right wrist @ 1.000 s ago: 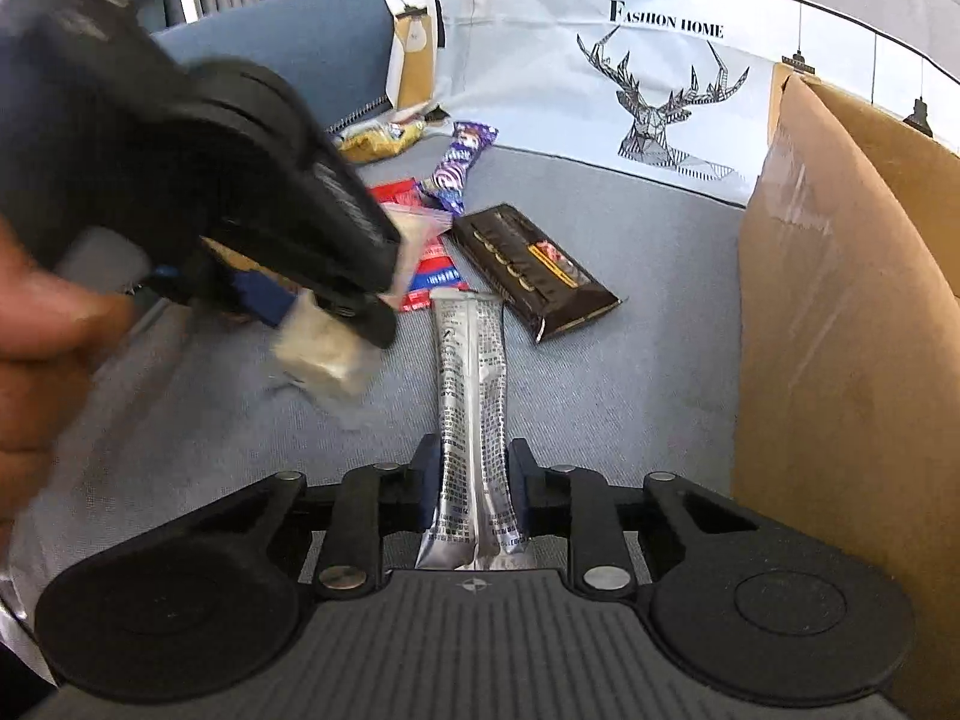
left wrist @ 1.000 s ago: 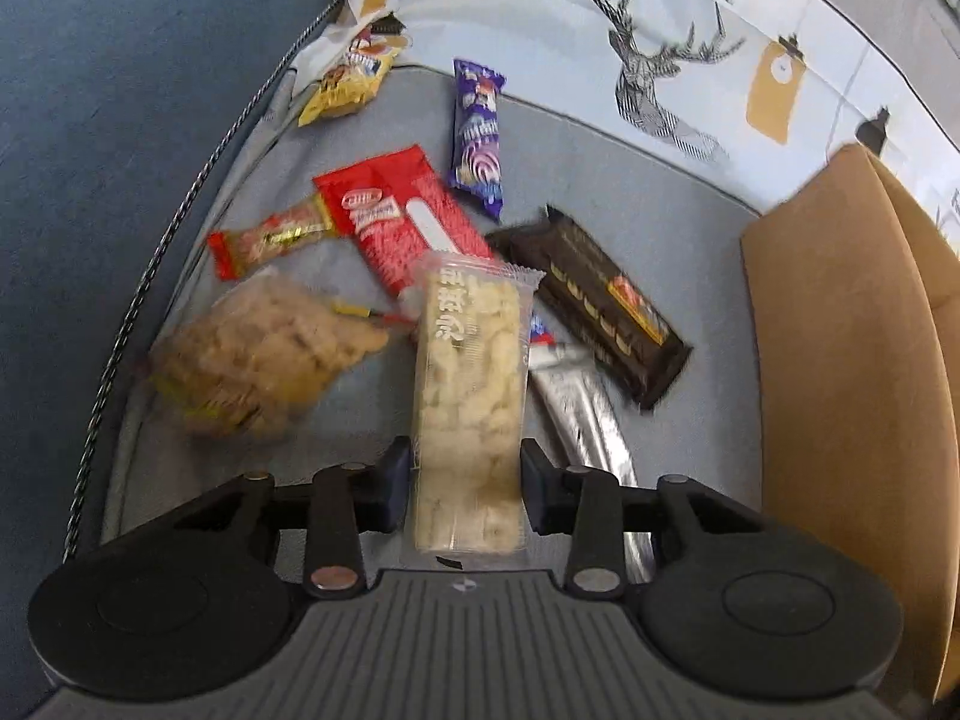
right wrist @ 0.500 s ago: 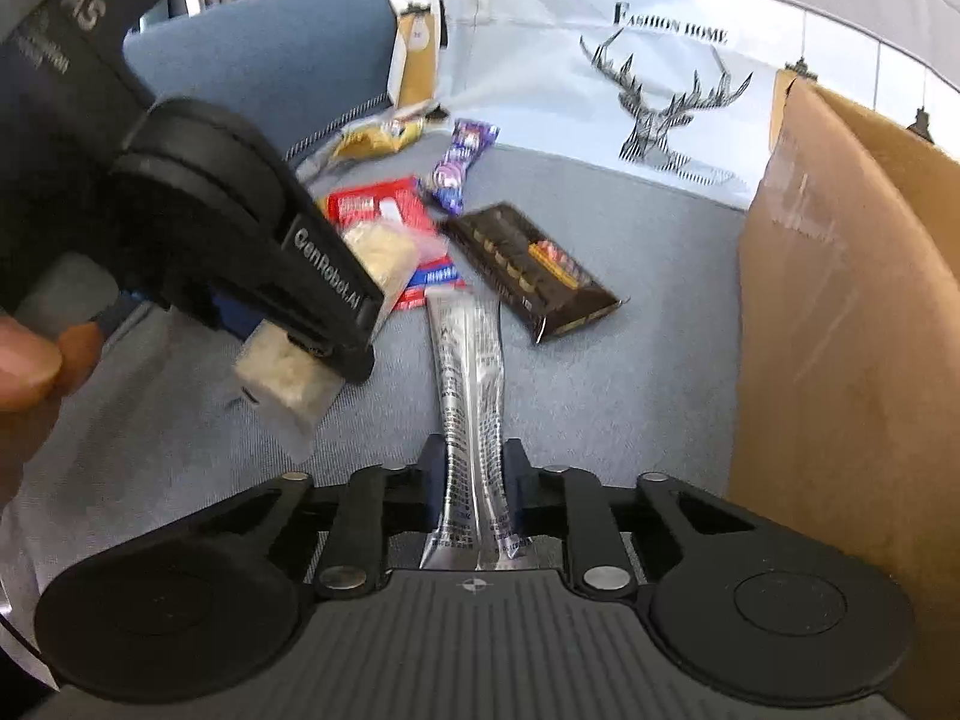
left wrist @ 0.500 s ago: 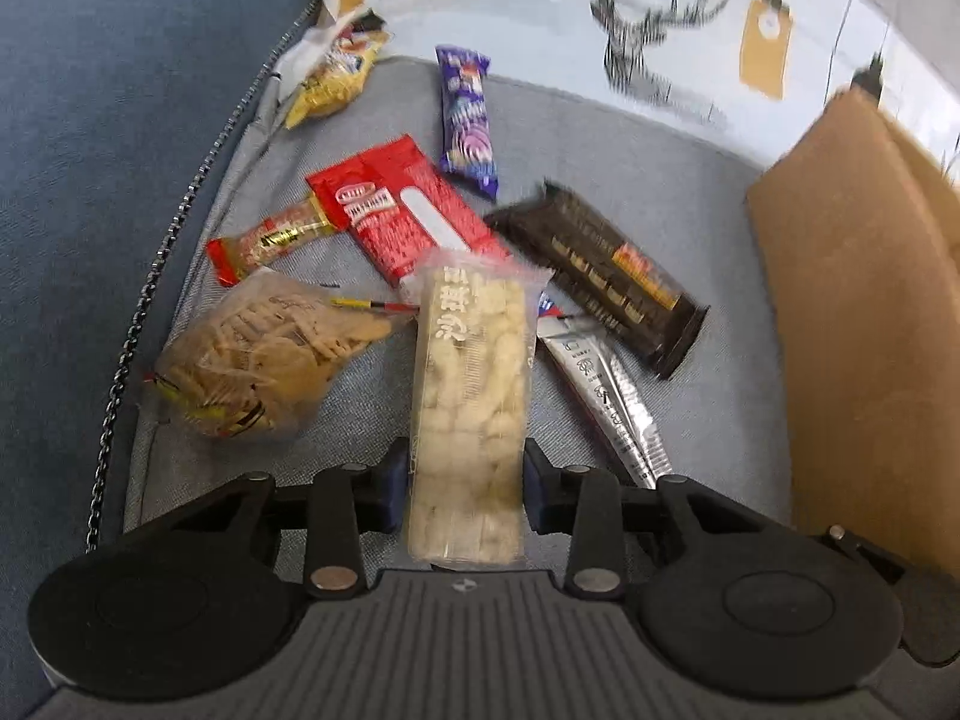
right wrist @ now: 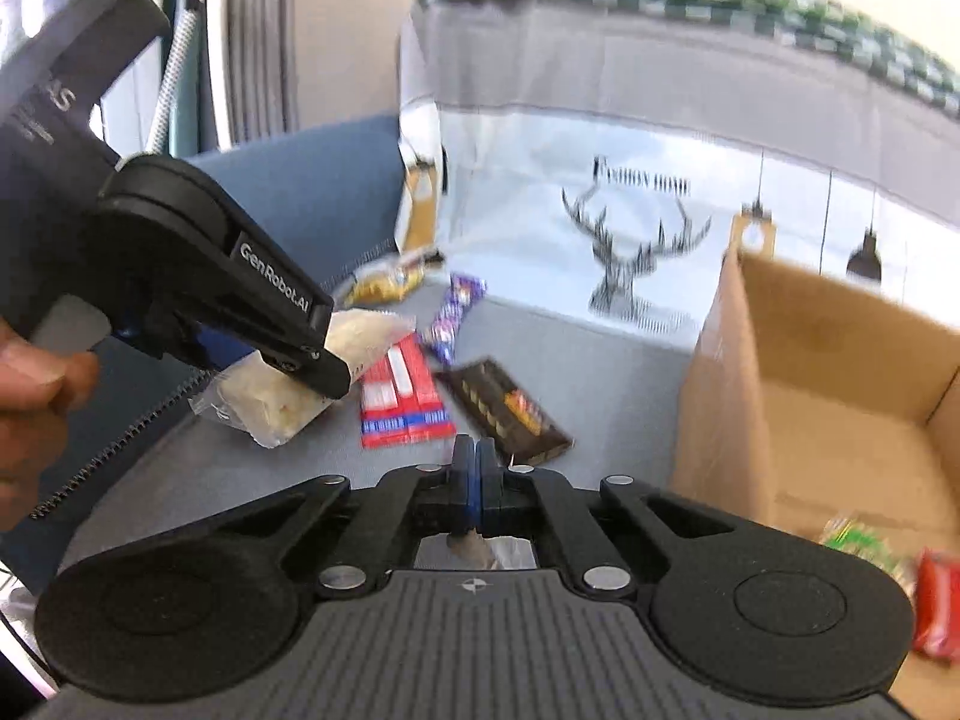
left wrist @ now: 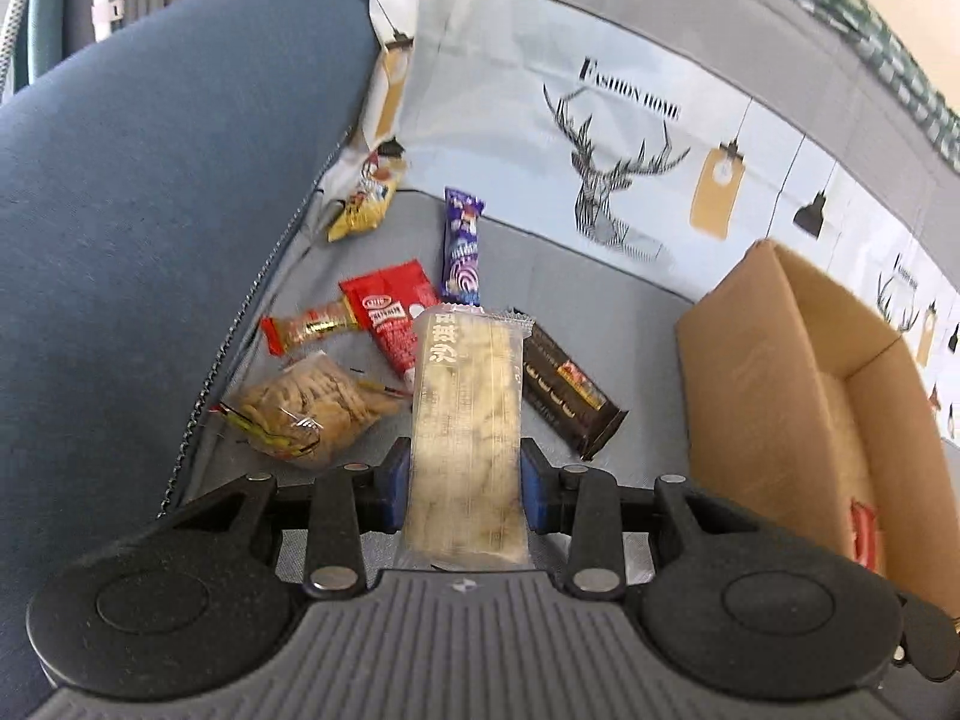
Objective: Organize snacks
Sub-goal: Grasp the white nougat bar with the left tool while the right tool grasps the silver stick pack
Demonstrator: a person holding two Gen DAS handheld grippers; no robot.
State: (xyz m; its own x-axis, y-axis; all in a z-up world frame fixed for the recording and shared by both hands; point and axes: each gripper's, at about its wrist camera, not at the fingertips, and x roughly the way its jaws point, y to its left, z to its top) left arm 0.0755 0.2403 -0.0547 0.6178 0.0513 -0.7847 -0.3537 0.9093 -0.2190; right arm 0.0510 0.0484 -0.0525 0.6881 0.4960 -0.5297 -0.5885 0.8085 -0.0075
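My left gripper [left wrist: 465,474] is shut on a clear packet of pale puffed snacks [left wrist: 465,414] and holds it lifted above the grey seat; it also shows in the right wrist view [right wrist: 282,402]. My right gripper [right wrist: 477,468] is shut, fingers pressed together; only a scrap of the silver packet [right wrist: 480,546] shows behind them. An open cardboard box [left wrist: 810,372] stands to the right, also in the right wrist view [right wrist: 840,396]. On the seat lie a dark chocolate bar [left wrist: 564,384], a red packet [left wrist: 390,312], a purple bar [left wrist: 462,246] and a bag of brown crackers [left wrist: 306,402].
A small red-gold candy [left wrist: 306,327] and a yellow bag [left wrist: 366,198] lie near the blue sofa arm [left wrist: 150,210]. A deer-print cloth [left wrist: 624,138] hangs behind. Green [right wrist: 858,540] and red [right wrist: 936,606] packets lie in the box.
Both grippers have lifted up and back with their packets. The silver packet no longer sticks out ahead of the right fingers, which have closed tight. The box interior has come into view.
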